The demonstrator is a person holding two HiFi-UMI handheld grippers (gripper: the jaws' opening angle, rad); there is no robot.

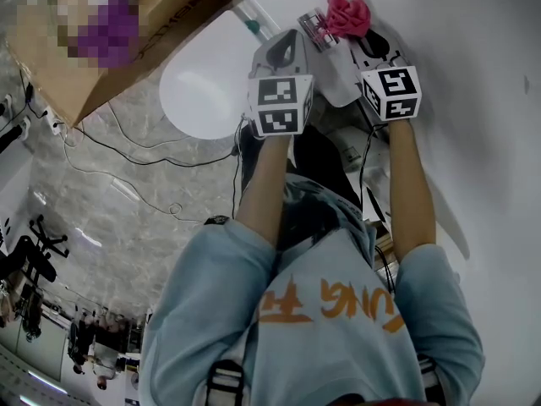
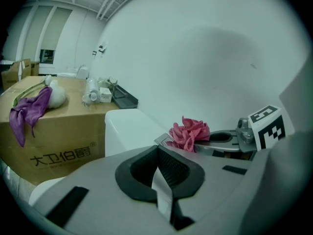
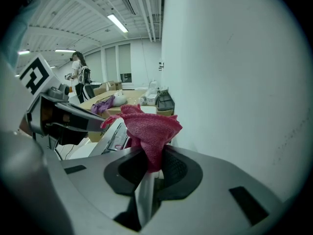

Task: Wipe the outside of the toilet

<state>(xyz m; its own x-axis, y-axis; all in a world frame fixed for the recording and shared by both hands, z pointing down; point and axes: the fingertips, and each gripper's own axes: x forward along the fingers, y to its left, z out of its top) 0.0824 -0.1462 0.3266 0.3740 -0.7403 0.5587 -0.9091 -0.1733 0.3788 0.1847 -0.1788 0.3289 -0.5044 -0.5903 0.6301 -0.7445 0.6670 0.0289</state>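
White wall (image 3: 234, 58) beside right gripper (image 3: 153, 169) clamping pink cloth (image 3: 148, 125)

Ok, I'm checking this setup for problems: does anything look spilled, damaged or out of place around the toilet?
Nothing looks spilled or broken. The crumpled pink cloth is pinched in the right gripper jaws, and the white toilet looks intact. The one untidy thing is the loose black cables trailing over the marble floor beside it.

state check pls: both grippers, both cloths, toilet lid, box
Left gripper: shut, nothing between the jaws.
Right gripper: shut on pink cloth.
Pink cloth: bunched, sticking up out of the right jaws.
Toilet lid: looks down.
Purple cloth: draped over the box edge.
Box: closed, small items on top.
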